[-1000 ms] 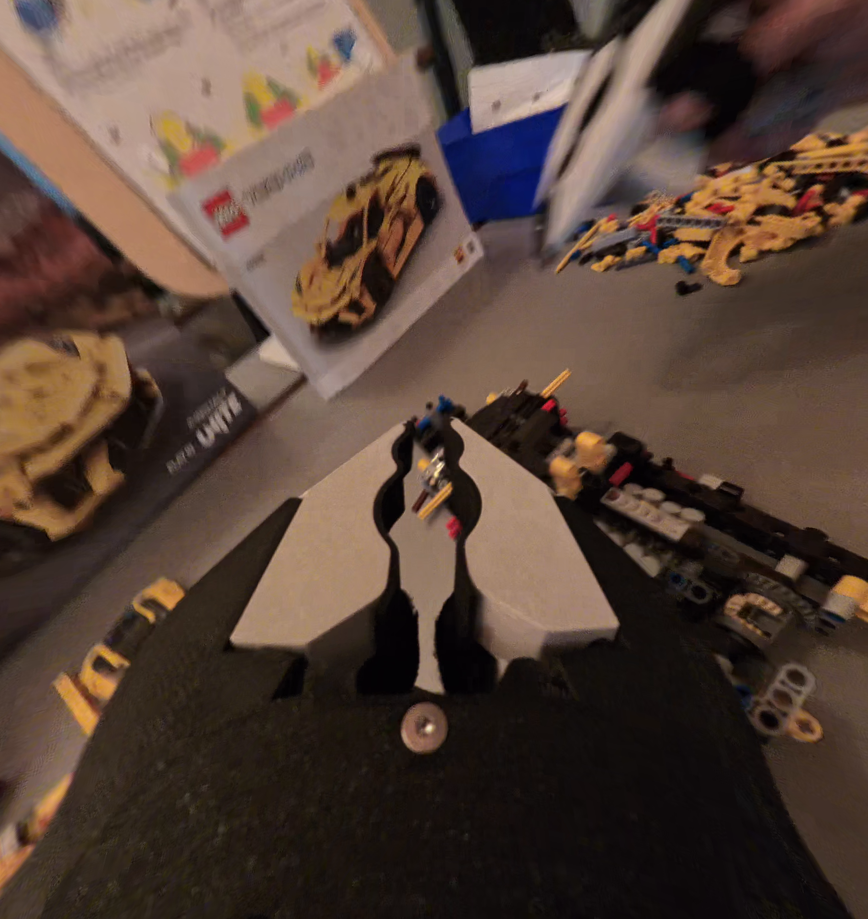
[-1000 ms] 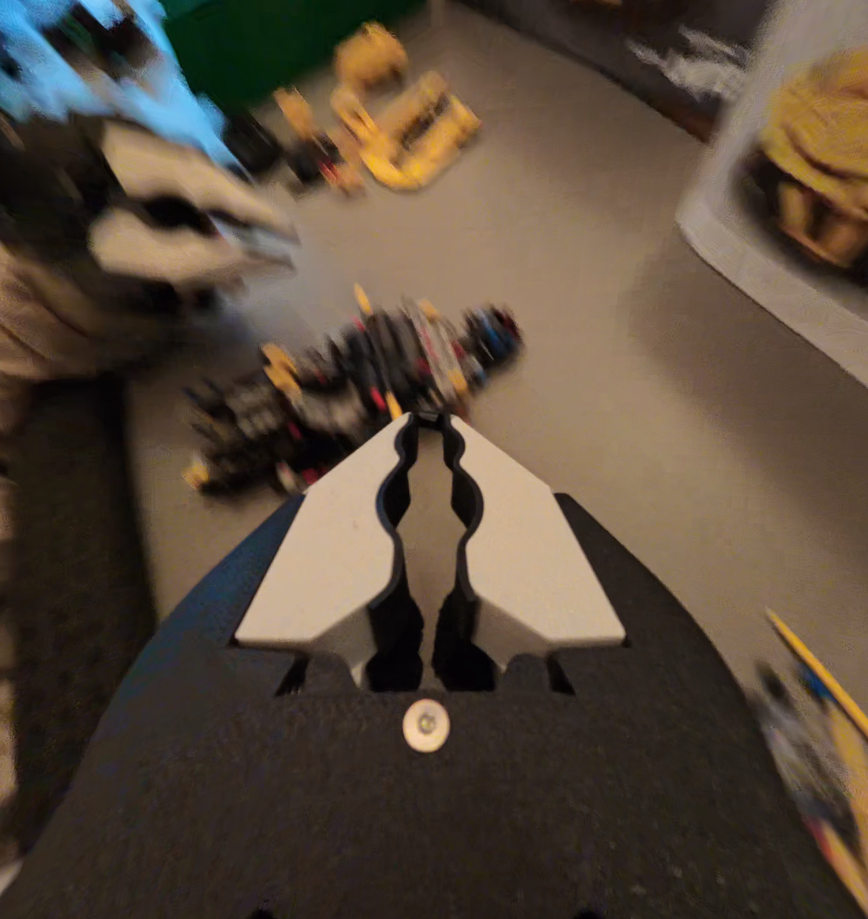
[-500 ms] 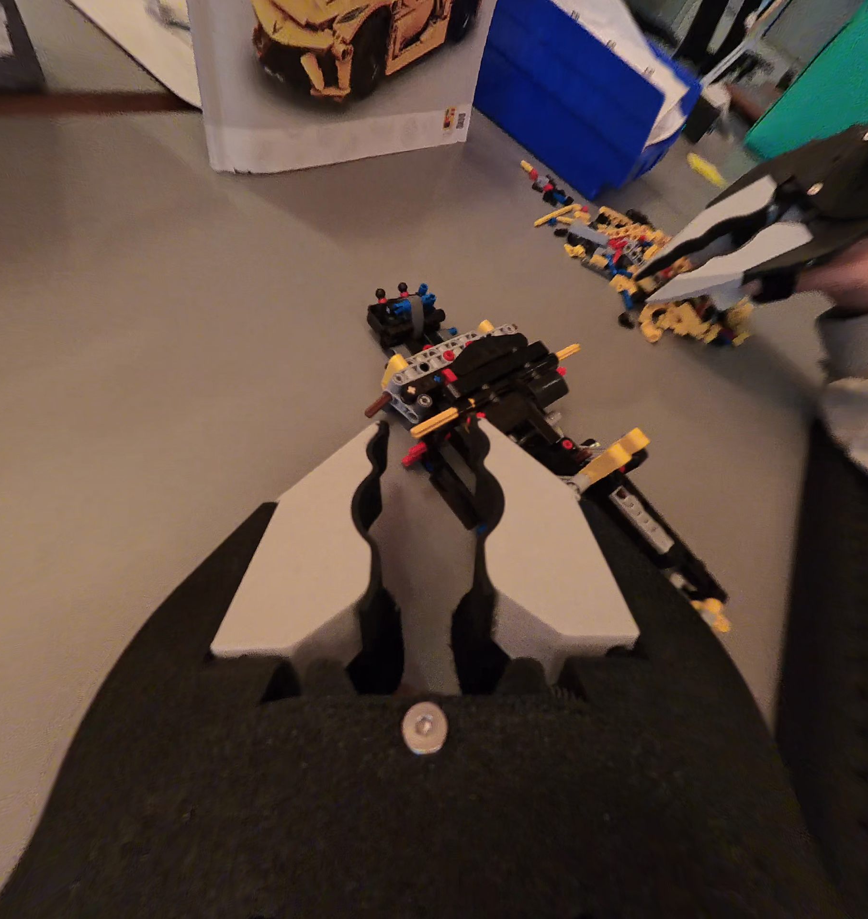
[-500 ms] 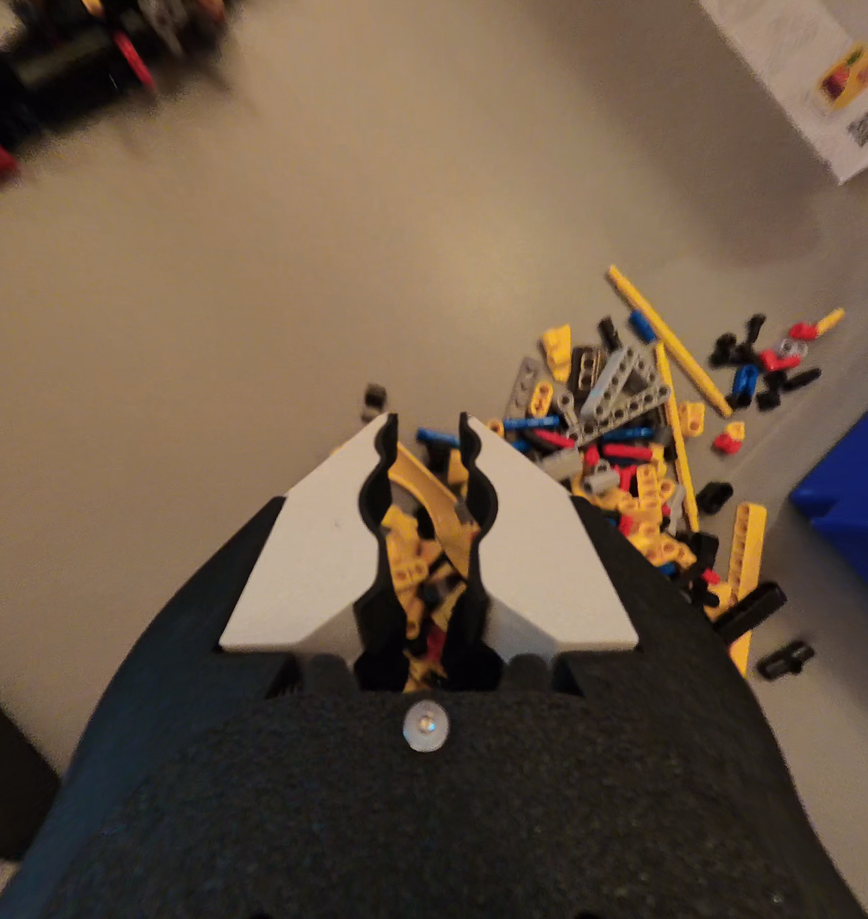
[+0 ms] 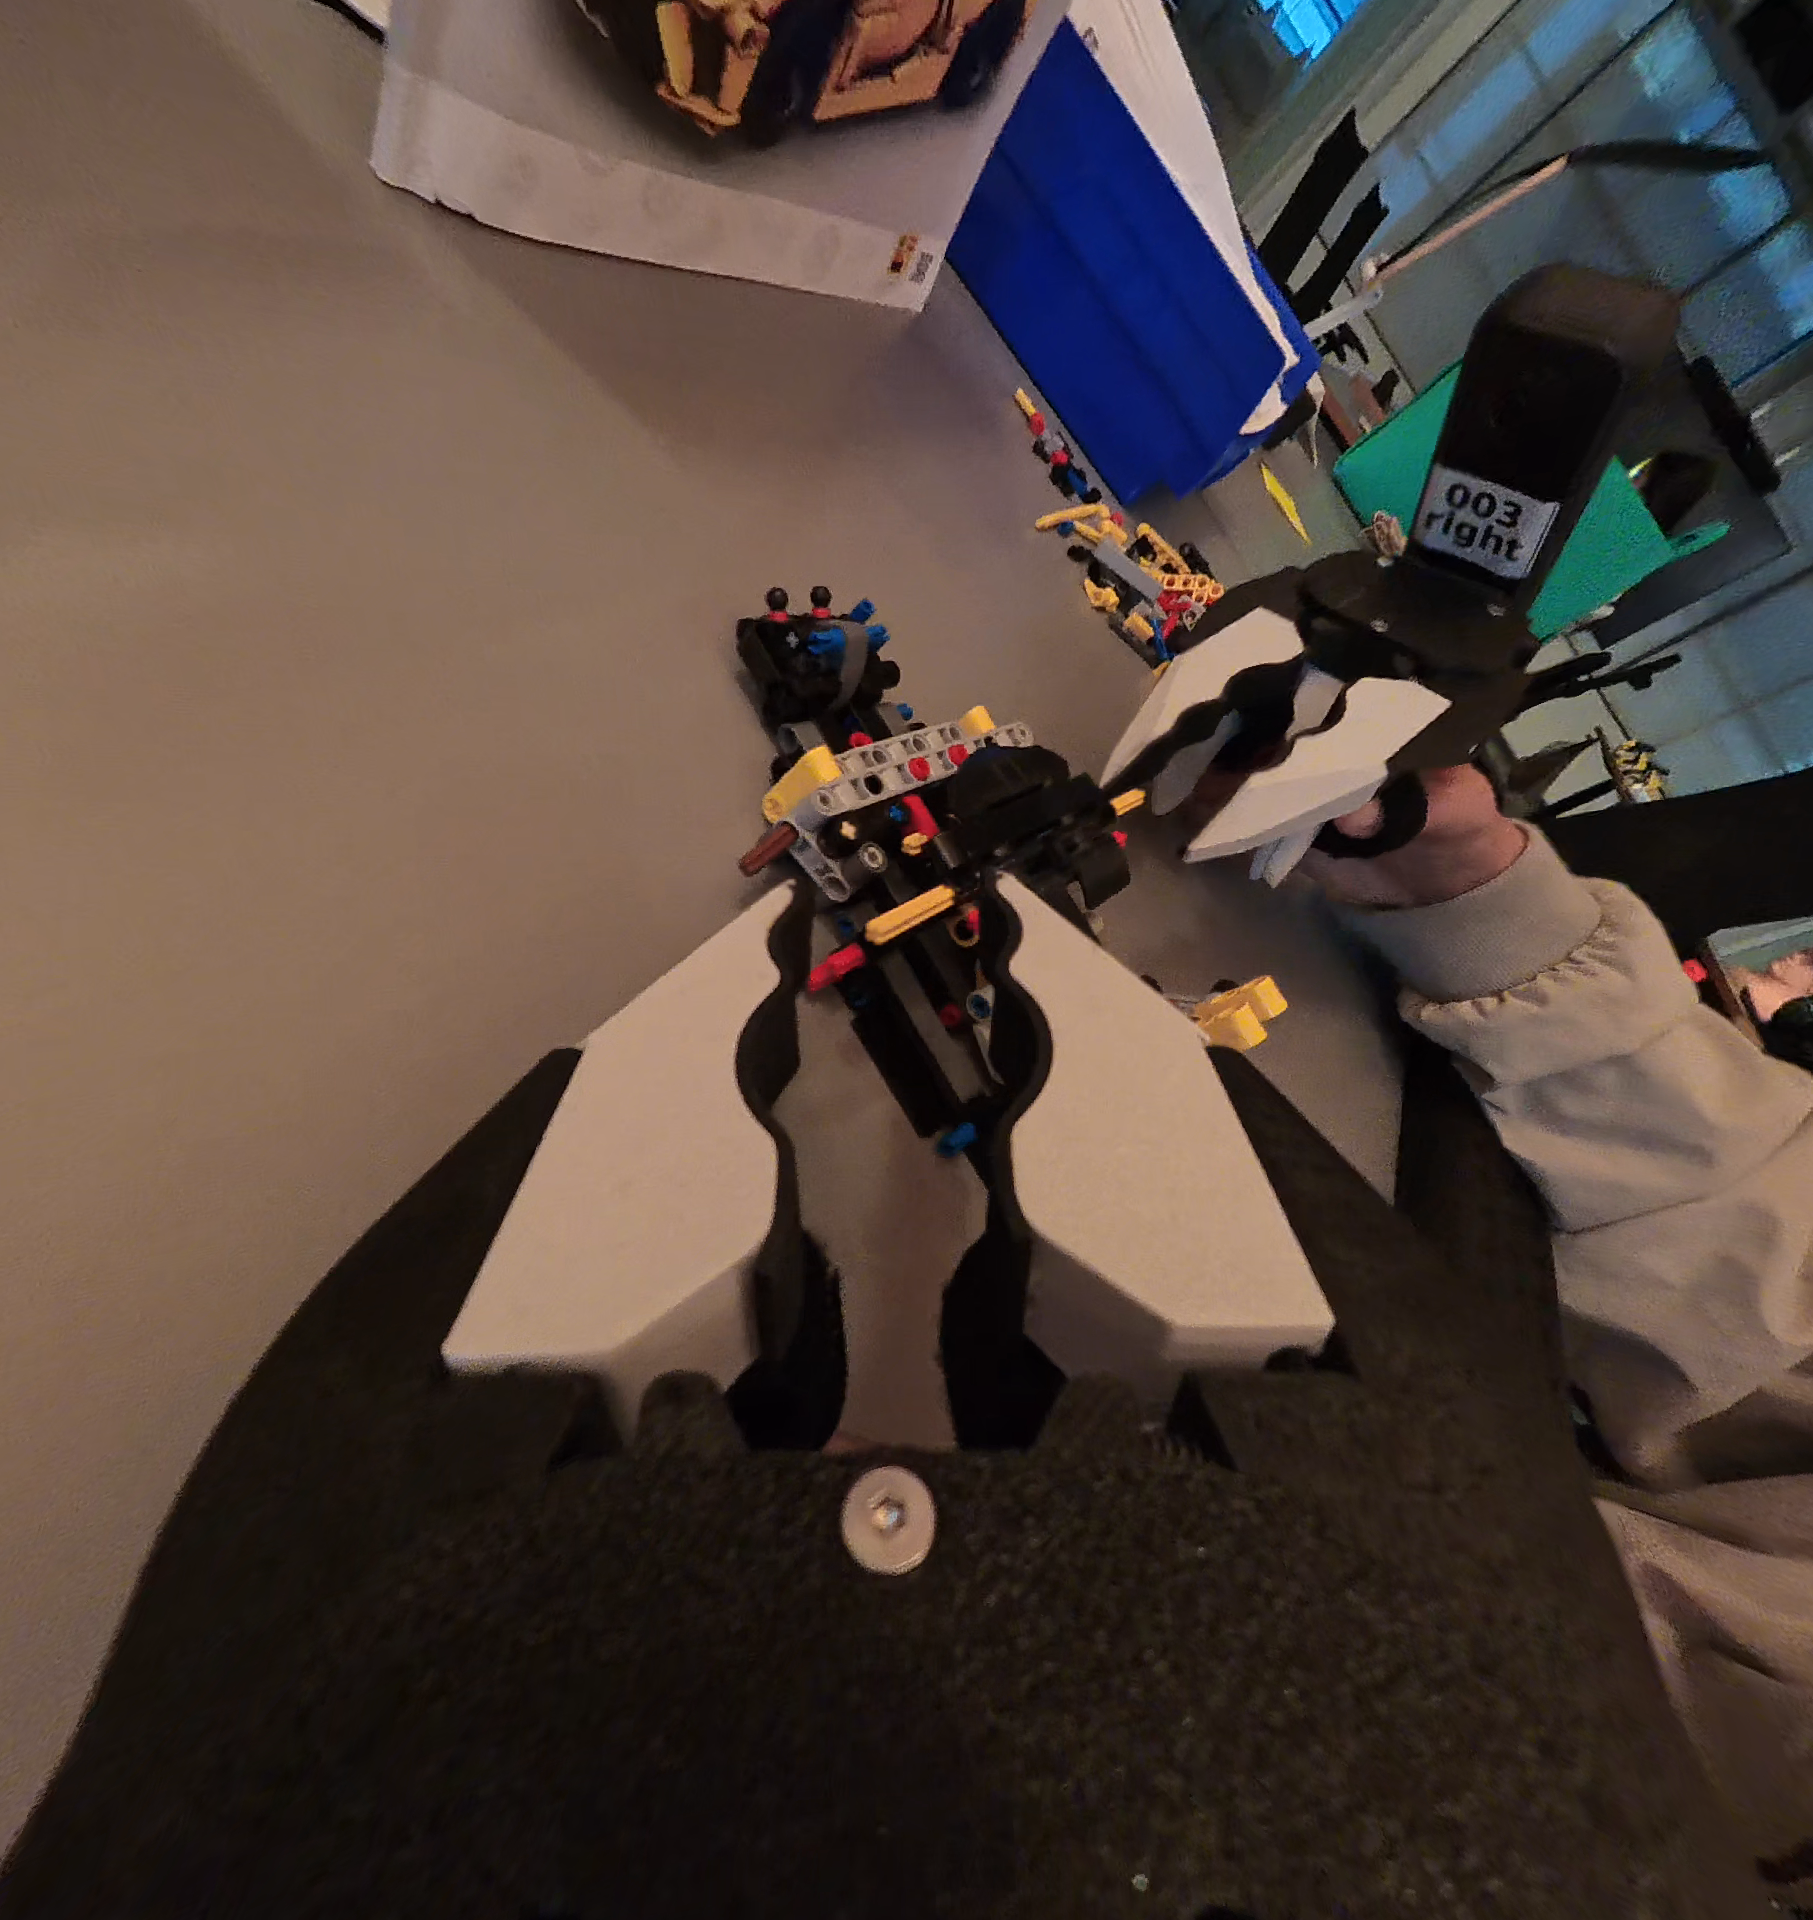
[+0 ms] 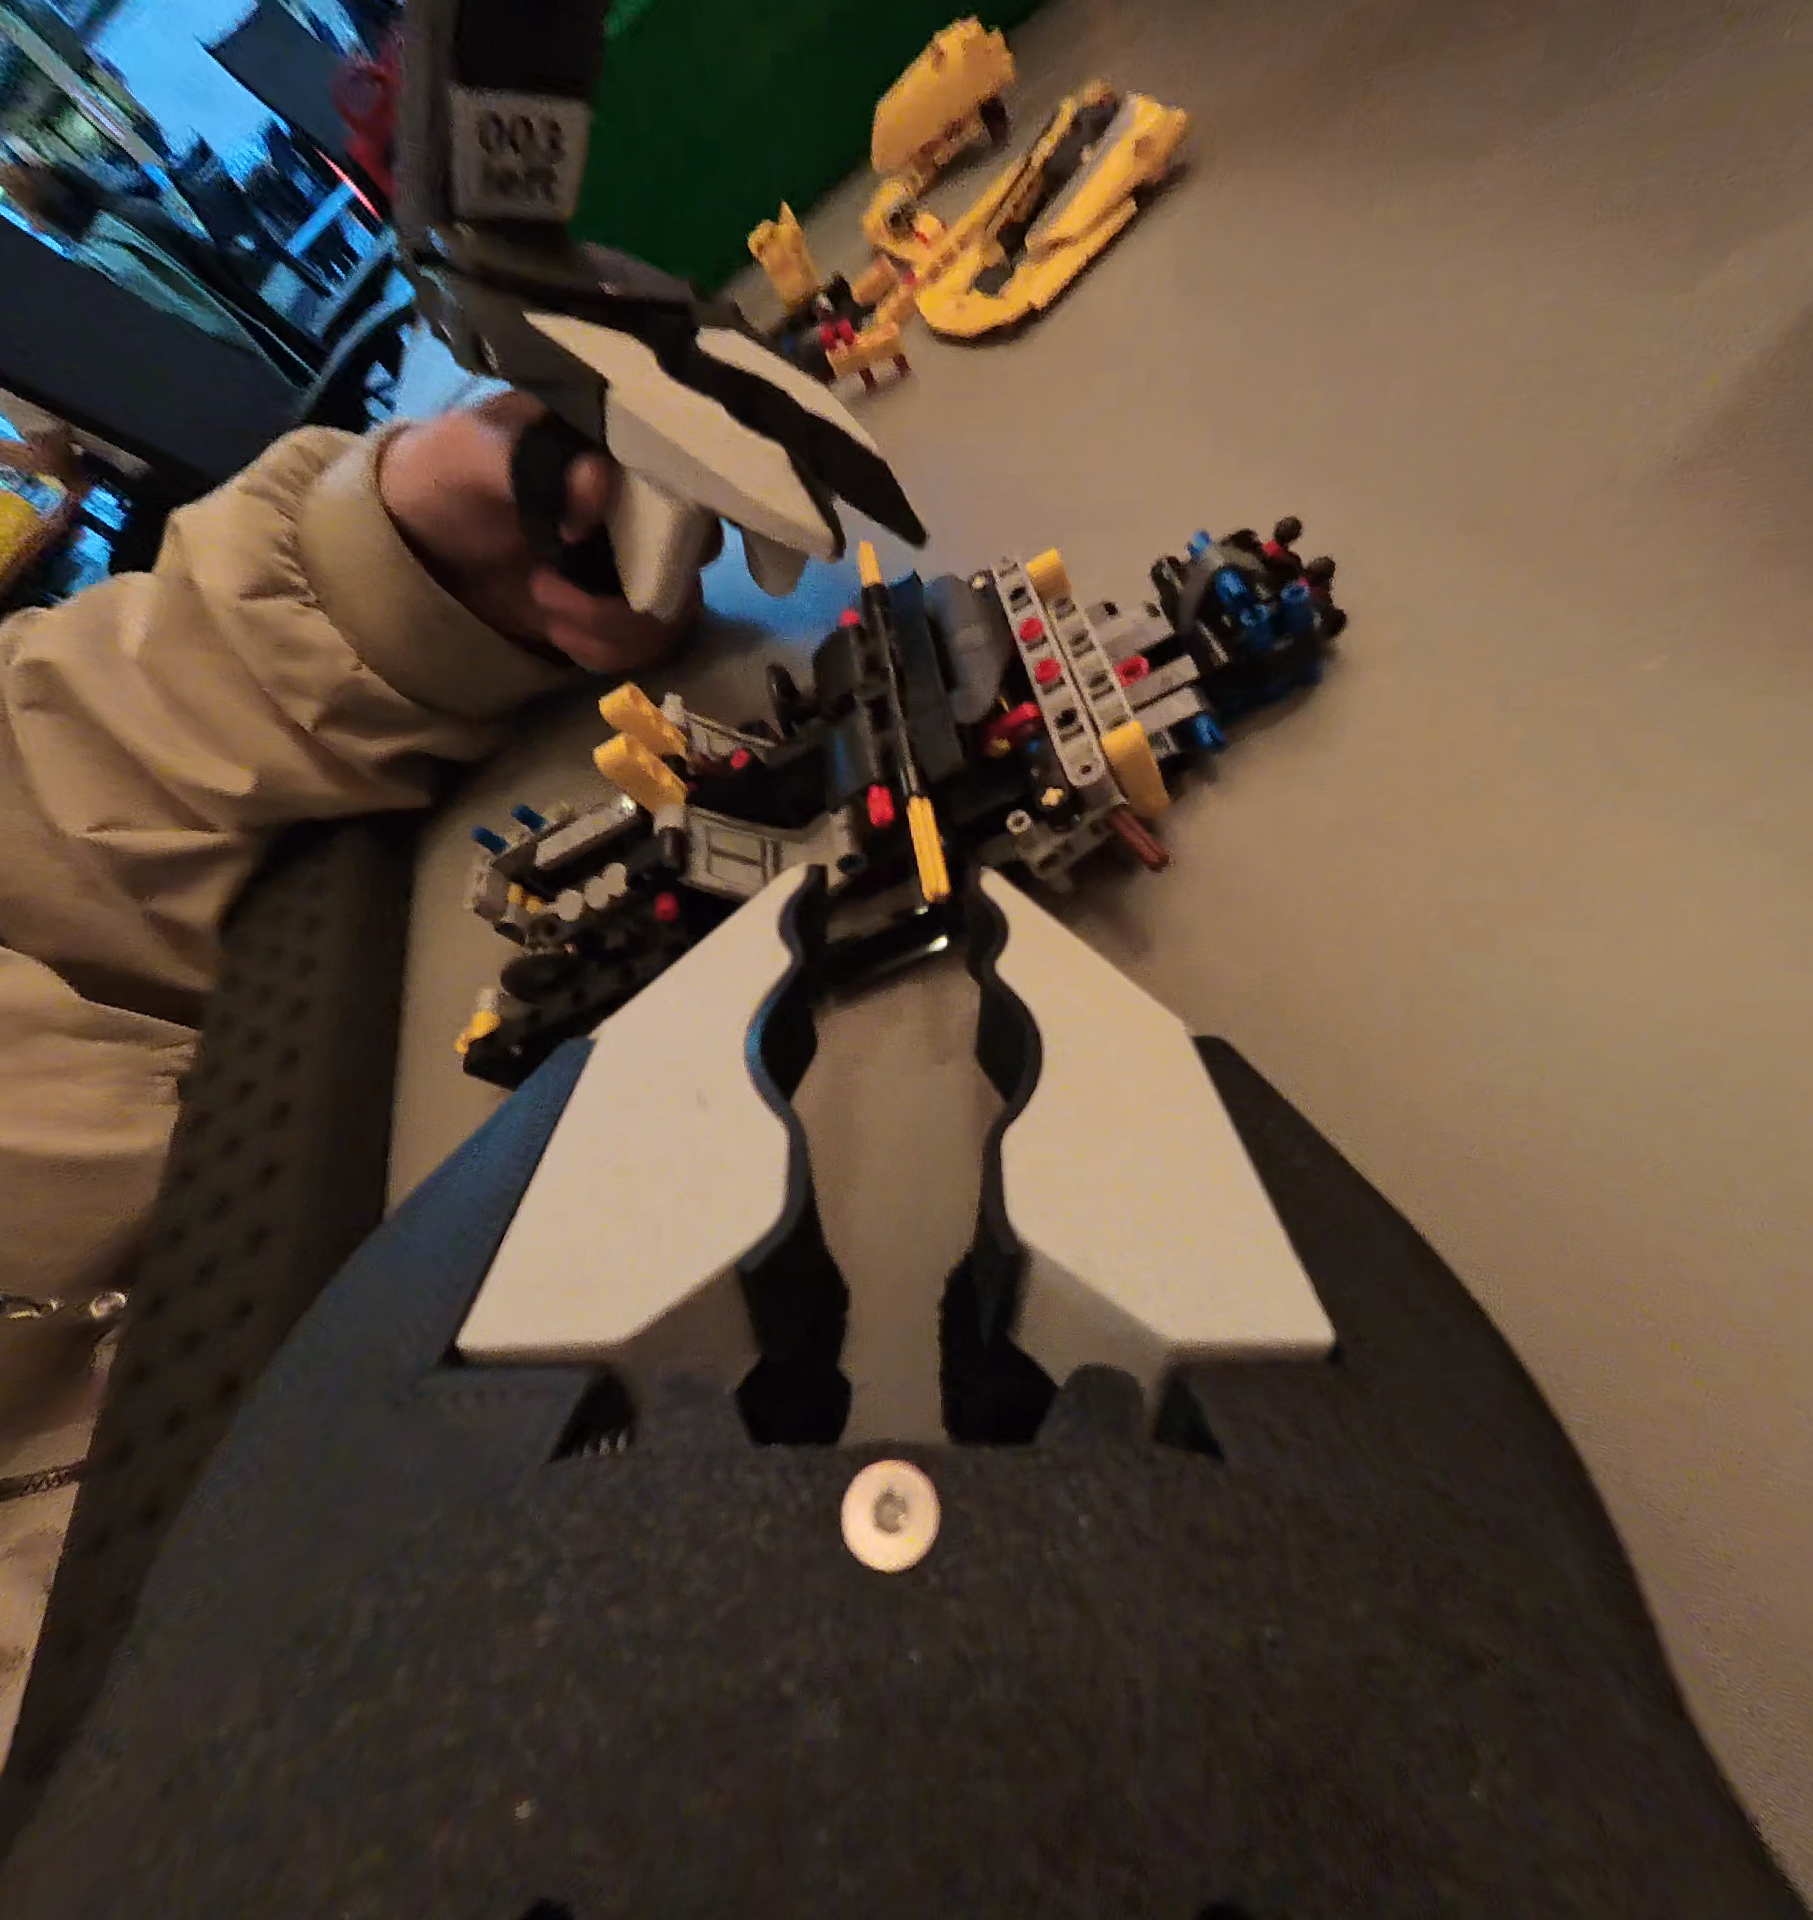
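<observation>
A black, grey and yellow brick-built chassis (image 5: 923, 790) lies on the grey table (image 5: 310, 675); it also shows in the right wrist view (image 6: 985, 707). A cross axle with yellow ends (image 6: 907, 748) runs through it. My left gripper (image 5: 897, 894) is open, with its jaws astride the chassis's black beam by one axle end. It appears from the side in the right wrist view (image 6: 871, 525), just above the axle tip. My right gripper (image 6: 894, 878) is open and empty, with its tips at the axle's other end. In the left wrist view it (image 5: 1141, 774) hovers beside the chassis.
A booklet picturing a yellow car (image 5: 673, 208) and a blue bin (image 5: 1099, 270) stand at the back. Loose bricks (image 5: 1130, 561) lie near a green bin (image 5: 1608, 520). Yellow body panels (image 6: 1016, 239) lie beyond the chassis. A person's beige sleeve (image 6: 206, 675) rests beside it. Some 11 centimeters of space lies between my two pairs of fingers.
My right gripper has swung from over the loose brick pile back to the chassis. My left gripper has moved in over the chassis, and its jaws stand wider than a second ago.
</observation>
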Demonstrator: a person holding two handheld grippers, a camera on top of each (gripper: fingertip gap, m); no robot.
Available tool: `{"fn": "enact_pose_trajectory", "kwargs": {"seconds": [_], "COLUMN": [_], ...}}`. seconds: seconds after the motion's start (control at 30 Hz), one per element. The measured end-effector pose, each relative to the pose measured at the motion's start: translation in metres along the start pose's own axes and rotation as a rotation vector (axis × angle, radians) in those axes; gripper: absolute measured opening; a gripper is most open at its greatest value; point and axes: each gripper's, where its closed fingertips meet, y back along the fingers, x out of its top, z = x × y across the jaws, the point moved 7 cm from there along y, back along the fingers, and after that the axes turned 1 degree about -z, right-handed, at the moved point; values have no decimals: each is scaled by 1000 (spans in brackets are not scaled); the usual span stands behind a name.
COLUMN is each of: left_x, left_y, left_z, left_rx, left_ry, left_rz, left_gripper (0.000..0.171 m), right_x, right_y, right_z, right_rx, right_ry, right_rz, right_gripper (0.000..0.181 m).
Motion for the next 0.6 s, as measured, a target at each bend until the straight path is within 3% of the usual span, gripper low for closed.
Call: {"fn": "enact_pose_trajectory", "kwargs": {"seconds": [0.3,0.47,0.6], "left_x": [-6,-7,-13], "left_y": [-6,-5,-9], "left_z": [3,4,13], "left_rx": [14,20,-18], "left_ry": [-29,-59,-108], "left_rz": [-46,-48,-96], "left_gripper": [16,14,7], "right_x": [0,0,7], "right_y": [-6,-5,1], "right_z": [1,3,14], "right_rx": [-84,-90,-284], "right_ry": [78,87,181], "right_rz": [-1,7,37], "right_gripper": [5,5,9]}}
